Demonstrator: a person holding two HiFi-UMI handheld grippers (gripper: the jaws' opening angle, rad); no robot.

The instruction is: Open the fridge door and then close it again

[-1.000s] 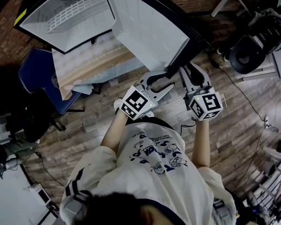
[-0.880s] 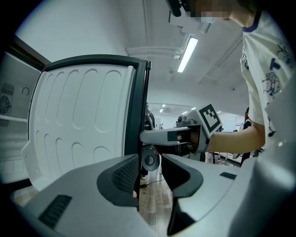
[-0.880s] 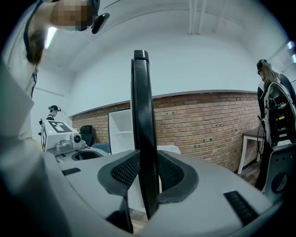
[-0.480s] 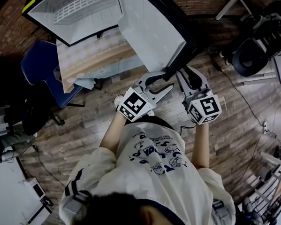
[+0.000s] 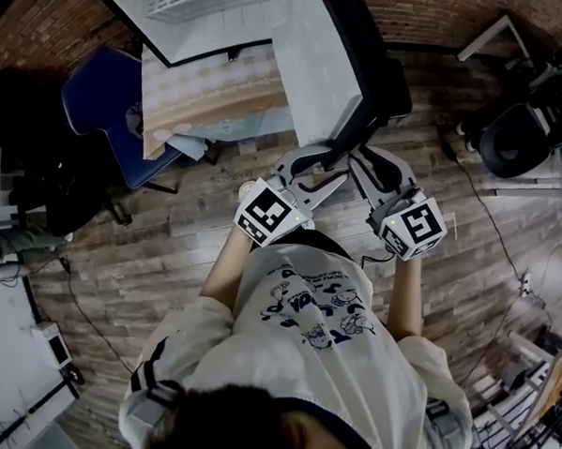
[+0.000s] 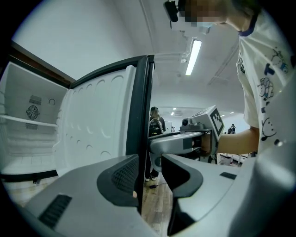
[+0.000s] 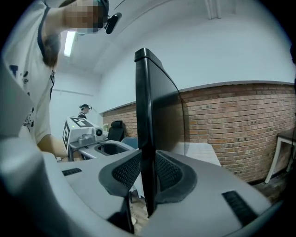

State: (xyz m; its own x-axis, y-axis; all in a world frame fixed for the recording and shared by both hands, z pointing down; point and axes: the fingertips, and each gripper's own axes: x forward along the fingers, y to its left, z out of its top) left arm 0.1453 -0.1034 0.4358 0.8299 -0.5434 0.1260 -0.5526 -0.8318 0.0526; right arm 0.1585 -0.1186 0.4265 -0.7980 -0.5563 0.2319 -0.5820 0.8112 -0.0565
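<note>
– Black-rimmed, white-lined: where does the fridge door stand?
– Swung wide open. Its free edge points near, towards the person, and the open fridge cabinet lies far left of it.

– Which step is in hand?
– Opening looks complete, so I judge closing to be the step in hand.

– How do the jaws sit on the door?
– The right gripper is clamped on the door's black edge, with both ribbed pads pressed against it. The left gripper has its jaws apart. The same edge stands in the gap, close against the left pad, and clear space remains on the other side. It holds nothing.

– What does the next move call for?
– Swinging the free edge left and far towards the cabinet, with the right clamp kept square on the rim. The right gripper would likely need to let go before the door meets the seal, or the jaws may be trapped.

– And the surroundings?
– A blue chair stands left of the cabinet on the wood floor.
</note>
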